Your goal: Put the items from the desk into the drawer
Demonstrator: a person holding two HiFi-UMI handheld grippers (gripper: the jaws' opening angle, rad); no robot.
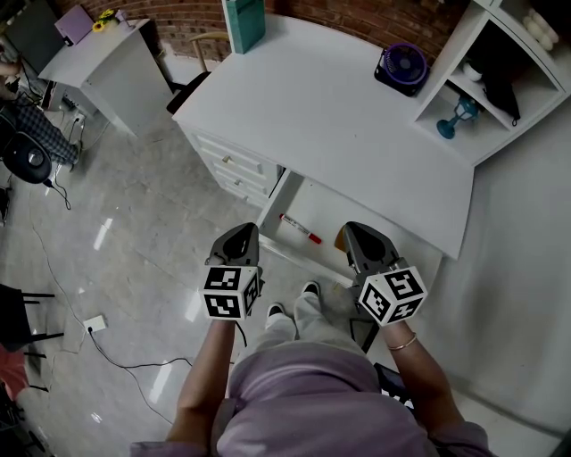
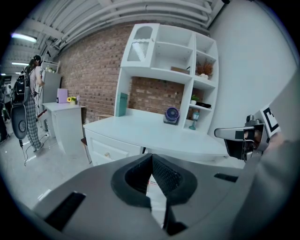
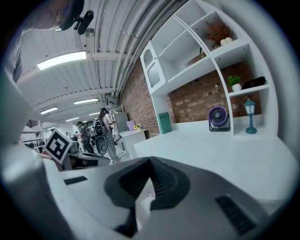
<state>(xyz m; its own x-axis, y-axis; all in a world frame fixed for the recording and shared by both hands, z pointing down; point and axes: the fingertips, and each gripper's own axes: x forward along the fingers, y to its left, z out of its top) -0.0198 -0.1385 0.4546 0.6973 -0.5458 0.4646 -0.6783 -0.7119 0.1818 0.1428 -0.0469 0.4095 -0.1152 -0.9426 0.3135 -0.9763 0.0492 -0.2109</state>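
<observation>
The white desk (image 1: 330, 116) carries a teal box (image 1: 244, 22) at its far edge and a purple fan (image 1: 403, 67) at the right. A blue lamp (image 1: 459, 114) stands in the shelf unit. Under the desktop the drawer (image 1: 323, 207) is pulled open; a red marker (image 1: 301, 229) and a brown thing (image 1: 340, 239) lie in it. My left gripper (image 1: 239, 239) and right gripper (image 1: 366, 239) hover side by side at the drawer's front, both shut and holding nothing. The fan (image 2: 171, 115) and the box (image 2: 122, 104) also show in the left gripper view.
A white shelf unit (image 1: 500, 71) stands on the desk's right end. A column of closed drawers (image 1: 234, 170) sits left of the open one. A second white desk (image 1: 98, 54), chairs and floor cables (image 1: 98, 326) lie to the left. People stand far back (image 2: 33, 93).
</observation>
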